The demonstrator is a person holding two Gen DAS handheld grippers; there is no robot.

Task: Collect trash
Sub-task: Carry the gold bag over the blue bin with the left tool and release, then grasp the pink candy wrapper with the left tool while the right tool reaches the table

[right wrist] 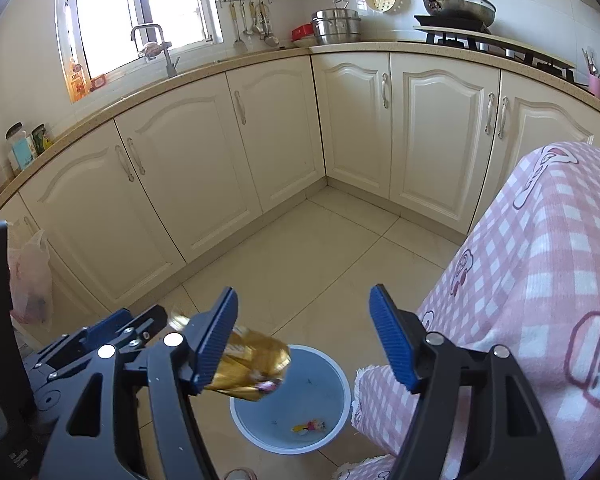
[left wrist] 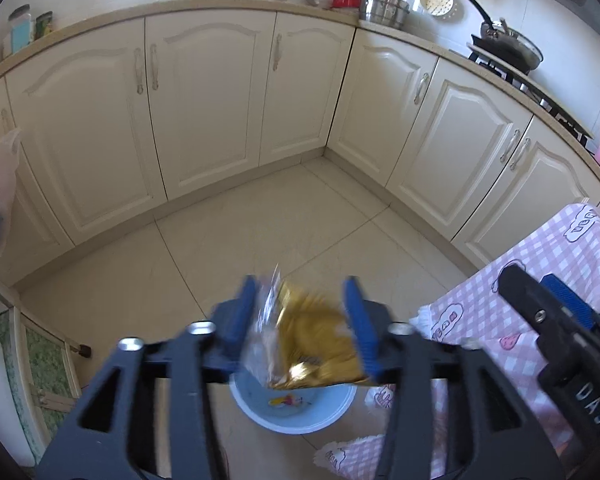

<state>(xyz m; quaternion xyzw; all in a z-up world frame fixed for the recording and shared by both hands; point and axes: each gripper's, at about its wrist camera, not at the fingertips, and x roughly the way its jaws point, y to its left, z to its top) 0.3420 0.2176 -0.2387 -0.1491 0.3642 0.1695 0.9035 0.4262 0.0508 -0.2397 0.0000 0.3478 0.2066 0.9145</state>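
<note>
Left tongs: pads parted about a wrapper's width, gold wrapper between them. The wrapper is motion-blurred, so a firm grip versus a loose one cannot be told. In the right wrist view the same wrapper sits beside the left tongs, above the rim of the bin.

Bin: pale blue, round, on the tiled floor, directly below the wrapper and just beside the pink checked cloth. One small colourful scrap lies on its bottom.

Right tongs: wide open, nothing between the pads, poised over floor and bin, close to the cloth.

Plastic bag hangs at the cabinets, far left.
</note>
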